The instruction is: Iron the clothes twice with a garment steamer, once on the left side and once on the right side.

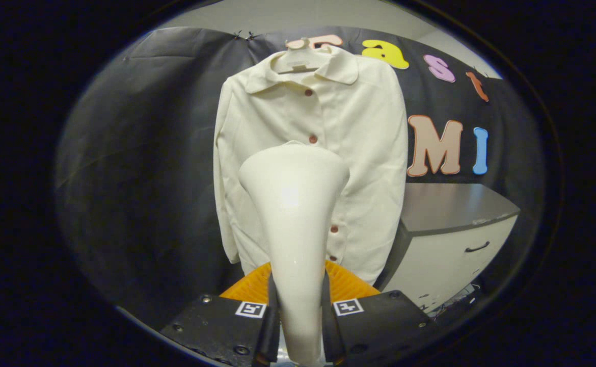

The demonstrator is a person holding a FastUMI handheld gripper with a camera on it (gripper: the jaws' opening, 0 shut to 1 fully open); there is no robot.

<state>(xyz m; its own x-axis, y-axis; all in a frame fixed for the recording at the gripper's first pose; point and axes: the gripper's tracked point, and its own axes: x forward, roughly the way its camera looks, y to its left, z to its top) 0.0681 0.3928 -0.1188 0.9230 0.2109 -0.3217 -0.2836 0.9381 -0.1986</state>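
Cream shirt [310, 168] hangs flat on its hanger [298, 58] for steaming, while the gripper [298, 316] clamps the steamer [293, 224] handle, head raised toward it.

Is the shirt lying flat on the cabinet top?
No. The shirt hangs upright on a hanger against the booth wall, beside the cabinet, while the gripper holds the steamer before it.
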